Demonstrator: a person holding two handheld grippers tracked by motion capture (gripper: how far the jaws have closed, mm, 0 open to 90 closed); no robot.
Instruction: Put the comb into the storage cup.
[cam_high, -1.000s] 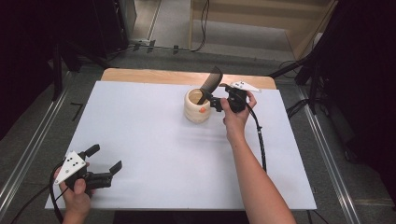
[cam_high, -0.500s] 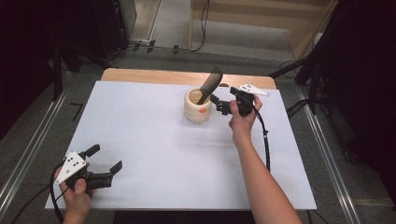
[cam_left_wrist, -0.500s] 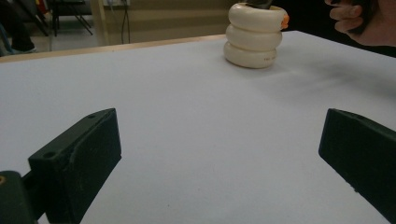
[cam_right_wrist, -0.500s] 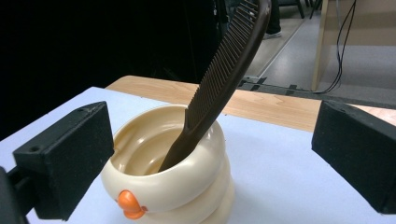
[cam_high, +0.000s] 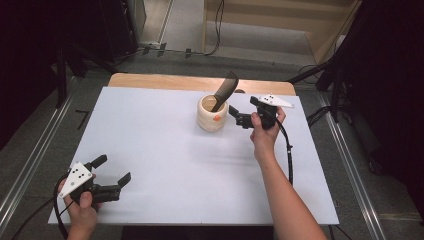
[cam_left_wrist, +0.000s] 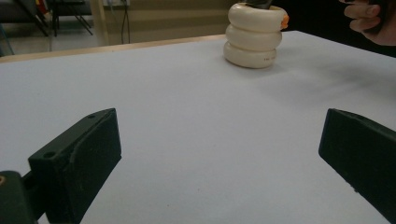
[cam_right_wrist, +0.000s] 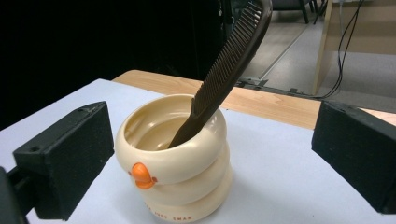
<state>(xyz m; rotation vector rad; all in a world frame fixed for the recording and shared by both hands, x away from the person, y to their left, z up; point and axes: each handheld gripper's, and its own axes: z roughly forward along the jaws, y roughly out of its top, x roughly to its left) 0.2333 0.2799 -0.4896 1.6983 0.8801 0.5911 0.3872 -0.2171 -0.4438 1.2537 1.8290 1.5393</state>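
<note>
Resting near the front left corner of the bench (cam_high: 165, 150), the left tool (cam_high: 113, 171) sits in the person's left hand (cam_high: 82, 210) with its jaws spread wide and nothing between them; in the left gripper view the two black jaws frame only bare white bench top, with the cup (cam_left_wrist: 253, 35) well apart toward the far side.

Farther in, toward the far edge and a little right of the middle, the cream ringed cup (cam_high: 212, 113) stands upright on the white surface. It has three stacked rounded rings and a small orange knob (cam_right_wrist: 141, 174) on its upper ring. A dark brown comb (cam_high: 224, 90) stands in it, handle end down inside the cup, toothed end leaning up and out over the rim toward the far right.

Just beside the cup on its right, the right tool (cam_high: 239, 118) is held by the right hand (cam_high: 264, 131), pointed at the cup. In the right gripper view its jaws stand wide, one on each side of the cup, touching neither cup nor comb (cam_right_wrist: 229, 65).

Judging by this, the comb is already lodged in the cup and free of any grip, so the placing looks done; what seems left is clearing the right tool from the cup.
</note>
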